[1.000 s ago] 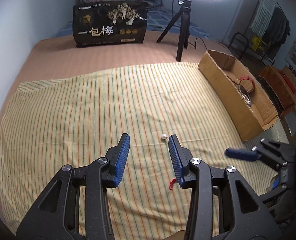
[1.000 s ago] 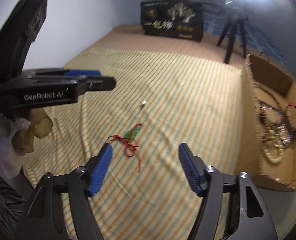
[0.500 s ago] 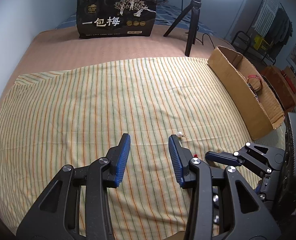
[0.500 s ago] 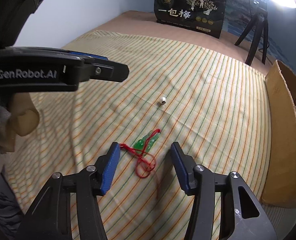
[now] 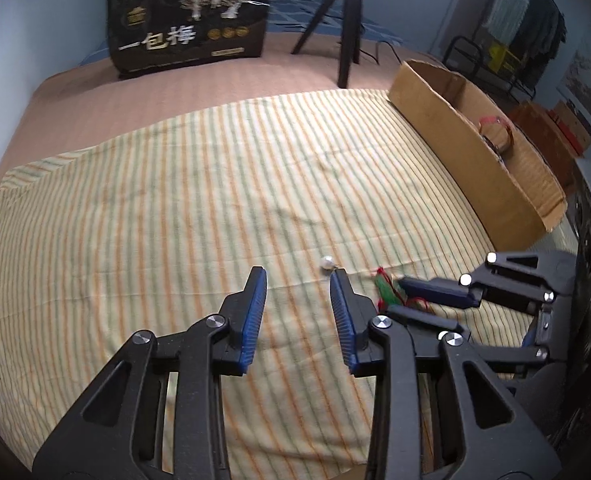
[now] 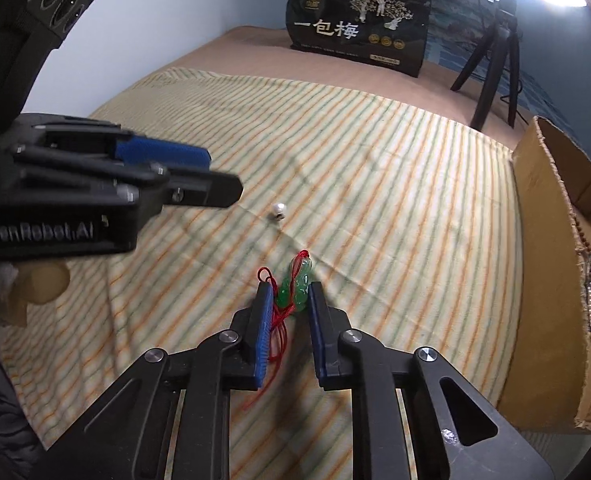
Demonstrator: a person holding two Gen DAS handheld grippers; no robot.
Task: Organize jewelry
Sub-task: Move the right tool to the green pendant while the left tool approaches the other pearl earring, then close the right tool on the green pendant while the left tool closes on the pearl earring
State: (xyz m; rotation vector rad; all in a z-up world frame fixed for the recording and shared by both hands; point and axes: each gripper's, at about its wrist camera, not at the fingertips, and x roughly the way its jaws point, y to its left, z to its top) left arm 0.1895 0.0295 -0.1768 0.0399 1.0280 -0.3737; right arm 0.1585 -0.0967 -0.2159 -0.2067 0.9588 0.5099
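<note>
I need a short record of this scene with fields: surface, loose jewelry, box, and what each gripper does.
surface: striped cloth
loose jewelry: green pendant on a red cord; small pearl
box: cardboard box, bracelets inside
right gripper: fingers closing around the green pendant
left gripper: fingers closing, nothing between them, small pearl just ahead

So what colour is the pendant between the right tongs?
Green pendant, on a red cord; clearest in the right wrist view.
</note>
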